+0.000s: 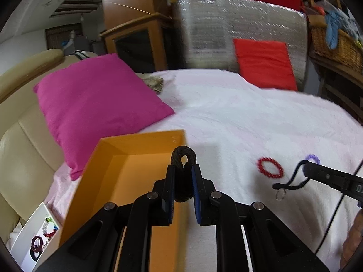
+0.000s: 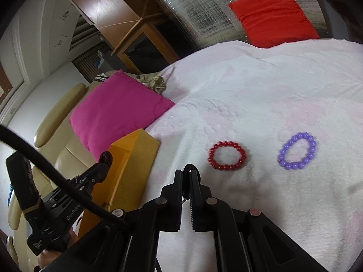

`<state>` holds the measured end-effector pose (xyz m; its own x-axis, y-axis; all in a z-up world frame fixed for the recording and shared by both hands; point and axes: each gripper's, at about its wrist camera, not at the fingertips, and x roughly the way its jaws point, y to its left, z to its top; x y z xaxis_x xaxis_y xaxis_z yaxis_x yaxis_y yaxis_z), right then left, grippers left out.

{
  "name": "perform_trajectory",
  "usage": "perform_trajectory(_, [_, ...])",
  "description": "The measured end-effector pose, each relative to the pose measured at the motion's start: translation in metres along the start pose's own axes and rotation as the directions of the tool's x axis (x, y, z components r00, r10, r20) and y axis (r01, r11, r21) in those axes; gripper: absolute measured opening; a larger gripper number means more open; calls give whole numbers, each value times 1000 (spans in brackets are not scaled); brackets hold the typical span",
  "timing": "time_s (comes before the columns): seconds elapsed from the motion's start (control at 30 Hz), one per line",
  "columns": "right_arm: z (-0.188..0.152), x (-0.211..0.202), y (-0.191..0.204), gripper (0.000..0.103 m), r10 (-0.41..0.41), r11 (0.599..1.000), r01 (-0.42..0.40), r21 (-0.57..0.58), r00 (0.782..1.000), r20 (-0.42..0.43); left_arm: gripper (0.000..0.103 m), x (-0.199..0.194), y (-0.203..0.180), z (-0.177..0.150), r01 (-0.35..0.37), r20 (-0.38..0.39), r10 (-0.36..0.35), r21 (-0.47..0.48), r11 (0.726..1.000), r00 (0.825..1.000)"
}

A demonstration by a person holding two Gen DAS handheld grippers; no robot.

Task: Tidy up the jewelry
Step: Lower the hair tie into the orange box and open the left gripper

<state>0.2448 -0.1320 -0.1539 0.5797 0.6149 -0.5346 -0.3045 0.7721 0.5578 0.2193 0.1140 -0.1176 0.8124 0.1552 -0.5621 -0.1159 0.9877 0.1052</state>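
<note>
In the left wrist view my left gripper [image 1: 183, 170] is shut on a thick black hair tie [image 1: 183, 155], whose loop sticks up past the fingertips, over the right side of an open orange box [image 1: 136, 158]. My right gripper [image 2: 186, 172] is shut on a thin black cord [image 2: 188, 167]. Seen from the left wrist, the cord [image 1: 292, 182] hangs from that gripper [image 1: 306, 166] with a clear ring [image 1: 280, 196] dangling. A red bead bracelet [image 2: 227, 156] and a purple bead bracelet [image 2: 297, 150] lie on the white blanket [image 2: 261, 95], right of the orange box [image 2: 133, 158].
A pink cushion [image 1: 97, 104] lies behind the box, against a beige padded seat [image 1: 20, 158]. A red cushion [image 1: 265, 64] leans on a silver panel at the far edge. A white tray [image 1: 29, 235] holding several bracelets sits at the lower left. My left gripper [image 2: 102, 165] and its cable cross the right wrist view.
</note>
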Motion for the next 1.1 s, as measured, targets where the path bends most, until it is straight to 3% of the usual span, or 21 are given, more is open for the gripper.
perform_trajectory(0.17, [4,-8,33,6,80,996,-78,-45,996,48,15,-3,57,1,-110,36,115,-99,989,993])
perform_trajectory(0.3, [-1,-10,67,6,157,984,-152,-95,986,50,15,9,103,-11,-183,-26,181,-172,968,983])
perform_trajectory(0.43, [-13,5,101,6,220,966,-218,-141,975,3,15,22,132,-22,-216,-88,201,-213,953,976])
perform_trajectory(0.63, [-41,49,140,6,228,947,-246,-205,968,-109,15,49,136,-29,-216,-173,185,-185,959,968])
perform_trajectory(0.87, [-67,87,151,6,183,939,-233,-252,961,-207,17,65,137,-37,-215,-246,172,-158,964,954])
perform_trajectory(1.0, [-71,102,152,7,176,941,-237,-241,952,-250,37,65,138,-37,-224,-247,180,-163,961,952])
perform_trajectory(1.1, [-68,102,147,24,206,944,-263,-198,941,-268,44,61,137,-35,-239,-230,200,-158,958,952])
